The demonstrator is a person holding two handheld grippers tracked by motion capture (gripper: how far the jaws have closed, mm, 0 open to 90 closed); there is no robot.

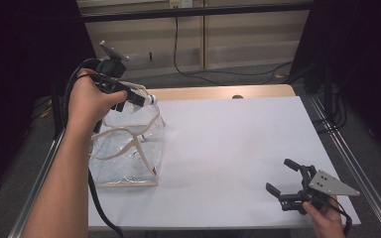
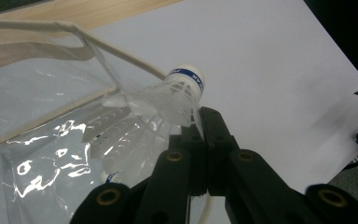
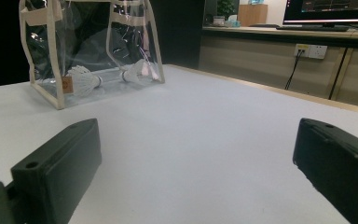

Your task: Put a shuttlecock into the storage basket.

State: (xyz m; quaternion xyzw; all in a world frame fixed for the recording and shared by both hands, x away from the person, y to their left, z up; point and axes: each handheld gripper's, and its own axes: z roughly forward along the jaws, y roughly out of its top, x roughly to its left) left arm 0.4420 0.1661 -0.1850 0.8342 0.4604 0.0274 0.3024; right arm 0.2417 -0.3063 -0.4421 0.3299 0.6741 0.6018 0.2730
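My left gripper point(image 1: 143, 98) is held up over the top of a clear plastic bag point(image 1: 124, 153) with beige trim and straps. It is shut on the feather skirt of a white shuttlecock point(image 1: 151, 99). In the left gripper view the jaws point(image 2: 200, 119) pinch that shuttlecock point(image 2: 170, 95), whose blue-banded cork points up and away, just above the bag's open mouth point(image 2: 42, 116). Another shuttlecock point(image 2: 121, 149) lies inside the bag. Two shuttlecocks point(image 3: 84, 80) point(image 3: 137, 71) rest on the bag's point(image 3: 56, 56) floor. My right gripper point(image 1: 279, 175) rests low at the table's near right, open and holding nothing point(image 3: 198, 144).
A white sheet point(image 1: 228, 144) covers the wooden table; its edges run close to my right gripper. Metal rails point(image 1: 347, 163) flank the table. A black cable point(image 1: 96, 198) trails from my left gripper past the bag. Cables lie on the floor point(image 1: 218, 72) beyond.
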